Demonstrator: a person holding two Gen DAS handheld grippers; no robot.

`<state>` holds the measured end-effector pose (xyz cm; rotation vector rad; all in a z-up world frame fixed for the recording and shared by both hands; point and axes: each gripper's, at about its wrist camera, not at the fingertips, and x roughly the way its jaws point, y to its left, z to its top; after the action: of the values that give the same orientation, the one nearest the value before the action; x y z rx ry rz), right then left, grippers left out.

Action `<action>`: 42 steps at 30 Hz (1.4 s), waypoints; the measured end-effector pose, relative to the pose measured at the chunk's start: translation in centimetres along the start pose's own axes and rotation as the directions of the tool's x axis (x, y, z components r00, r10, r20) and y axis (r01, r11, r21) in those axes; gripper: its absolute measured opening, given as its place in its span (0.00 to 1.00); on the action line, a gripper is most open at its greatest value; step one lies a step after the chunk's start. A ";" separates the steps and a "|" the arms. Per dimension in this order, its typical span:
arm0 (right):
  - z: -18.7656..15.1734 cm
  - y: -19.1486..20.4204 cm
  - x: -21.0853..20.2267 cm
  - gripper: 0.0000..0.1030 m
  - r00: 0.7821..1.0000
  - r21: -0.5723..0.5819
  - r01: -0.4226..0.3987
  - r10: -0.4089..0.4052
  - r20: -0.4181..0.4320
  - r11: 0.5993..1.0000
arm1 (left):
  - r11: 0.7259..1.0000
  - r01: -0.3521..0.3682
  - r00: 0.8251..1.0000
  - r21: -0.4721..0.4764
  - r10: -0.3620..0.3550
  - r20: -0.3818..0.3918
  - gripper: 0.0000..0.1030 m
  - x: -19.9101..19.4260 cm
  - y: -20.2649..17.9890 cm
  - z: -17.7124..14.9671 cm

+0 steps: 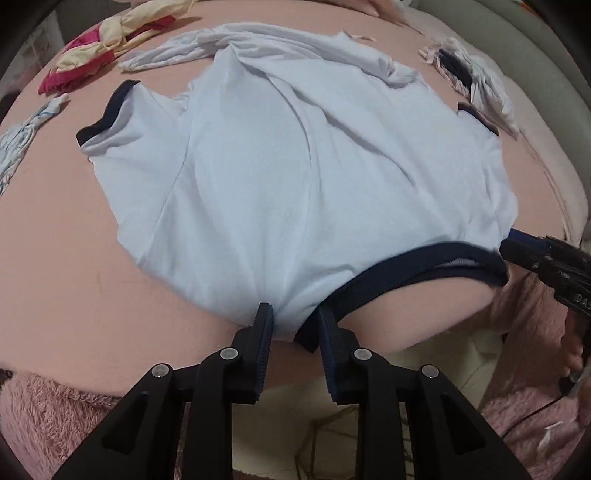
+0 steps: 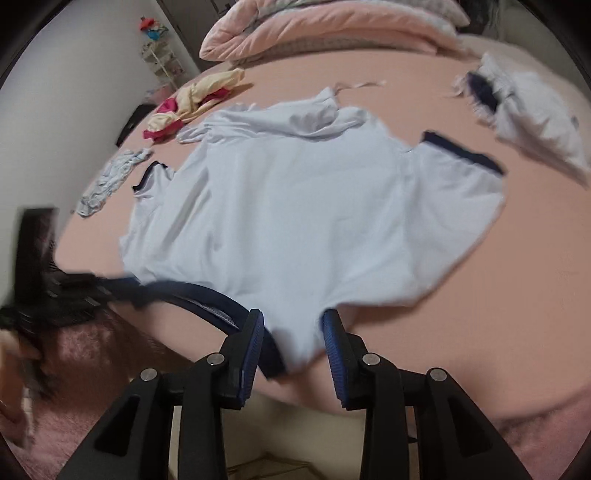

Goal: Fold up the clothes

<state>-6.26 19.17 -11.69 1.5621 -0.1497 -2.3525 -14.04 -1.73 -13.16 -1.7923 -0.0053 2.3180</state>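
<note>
A white T-shirt (image 1: 295,177) (image 2: 295,214) with navy collar and sleeve trim lies spread on the pink bed (image 1: 55,258), collar end nearest me. My left gripper (image 1: 293,321) stands open at the near edge, with the shirt's shoulder fabric and collar band between its fingers. My right gripper (image 2: 293,325) is open too, straddling the other shoulder beside the navy collar (image 2: 207,299). Each gripper shows in the other's view: the right gripper (image 1: 517,251) at the shirt's right corner, the left gripper (image 2: 92,284) blurred at the left.
A pink and yellow garment (image 1: 96,48) (image 2: 192,99) and a pale blue cloth (image 1: 22,136) lie at the far left. A white and navy garment (image 2: 517,110) sits at the far right. A folded pink quilt (image 2: 314,33) lies behind. Fluffy pink blanket (image 1: 44,406) hangs over the bed's front edge.
</note>
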 end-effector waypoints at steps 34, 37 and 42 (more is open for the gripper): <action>1.5 -7.8 3.1 0.15 0.949 0.425 -0.314 0.278 0.146 0.849 | 0.502 0.609 0.793 -0.615 -0.418 0.444 0.21 1.0 10.4 -5.3; 0.7 -8.0 3.7 0.10 0.951 0.440 -0.310 0.271 0.150 0.843 | 0.548 0.605 0.796 -0.578 -0.412 0.443 0.21 1.1 10.2 -5.1; 1.7 -9.6 5.2 0.00 0.921 0.461 -0.389 0.338 0.193 0.798 | 0.454 0.640 0.757 -0.620 -0.509 0.409 0.21 2.9 11.6 -2.6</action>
<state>-11.59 26.47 -18.05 1.4383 -1.0558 -2.1715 -14.12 -12.91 -18.14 -1.4455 -1.5523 1.9983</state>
